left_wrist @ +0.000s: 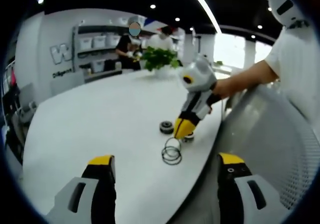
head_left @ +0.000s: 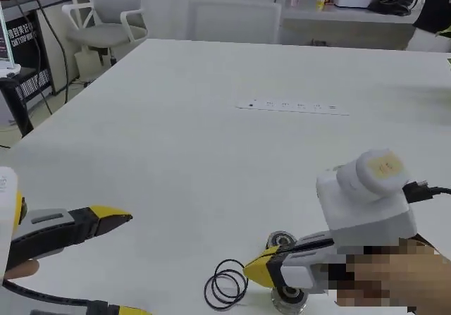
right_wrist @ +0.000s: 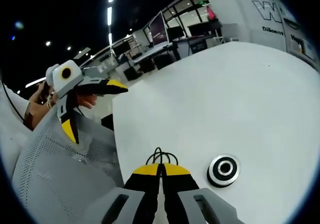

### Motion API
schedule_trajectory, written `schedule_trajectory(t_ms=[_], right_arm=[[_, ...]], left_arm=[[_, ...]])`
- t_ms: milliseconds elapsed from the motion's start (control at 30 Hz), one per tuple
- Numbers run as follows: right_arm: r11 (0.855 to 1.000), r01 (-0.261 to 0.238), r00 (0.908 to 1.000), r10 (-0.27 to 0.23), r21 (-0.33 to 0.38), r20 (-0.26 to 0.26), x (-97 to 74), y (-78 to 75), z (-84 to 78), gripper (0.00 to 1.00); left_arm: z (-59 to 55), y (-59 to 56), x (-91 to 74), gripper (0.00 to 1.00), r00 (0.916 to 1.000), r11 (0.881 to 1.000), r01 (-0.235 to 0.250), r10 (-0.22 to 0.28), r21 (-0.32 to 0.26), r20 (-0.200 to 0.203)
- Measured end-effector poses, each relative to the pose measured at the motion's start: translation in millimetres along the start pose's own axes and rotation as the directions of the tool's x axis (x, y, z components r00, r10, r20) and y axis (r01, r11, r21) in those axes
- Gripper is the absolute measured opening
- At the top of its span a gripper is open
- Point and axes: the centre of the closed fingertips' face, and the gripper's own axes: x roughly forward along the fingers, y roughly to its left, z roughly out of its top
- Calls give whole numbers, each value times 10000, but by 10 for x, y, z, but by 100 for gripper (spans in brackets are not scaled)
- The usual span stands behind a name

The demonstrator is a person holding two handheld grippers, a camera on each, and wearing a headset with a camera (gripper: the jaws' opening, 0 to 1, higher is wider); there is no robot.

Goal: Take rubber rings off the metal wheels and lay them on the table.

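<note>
A small pile of black rubber rings (head_left: 224, 285) (left_wrist: 171, 154) (right_wrist: 161, 156) lies near the table's front edge. My right gripper (head_left: 252, 270) (right_wrist: 161, 169) is shut at the pile, and one thin ring loop runs up into its yellow tips. One metal wheel (head_left: 282, 240) (left_wrist: 166, 127) (right_wrist: 224, 170) with a black ring on it sits just beyond that gripper. A second wheel (head_left: 289, 297) (left_wrist: 189, 138) is partly hidden under it. My left gripper (head_left: 130, 264) (left_wrist: 166, 160) hangs open off the table's front left, well apart from the rings. It also appears in the right gripper view (right_wrist: 75, 108).
The white table (head_left: 211, 139) stretches far ahead, with a flush socket strip (head_left: 292, 106) in its middle. A chair (head_left: 106, 29) stands at the far left corner. A person's grey mesh clothing (right_wrist: 60, 169) is at the near edge. People stand by a plant (left_wrist: 159, 58) beyond the table.
</note>
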Motion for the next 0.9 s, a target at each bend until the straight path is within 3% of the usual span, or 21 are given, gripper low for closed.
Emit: schedule_trajectory(t_ms=[367, 900], right_arm=[[9989, 476, 9988, -476, 1, -132, 34, -105, -45, 0], [9972, 645, 9970, -660, -366, -398, 87, -137, -94, 4]], left_arm=[[-8, 2, -4, 82, 10000, 10000, -44, 44, -53, -8], [-1, 27, -8, 79, 9998, 9997, -196, 197, -140, 52]])
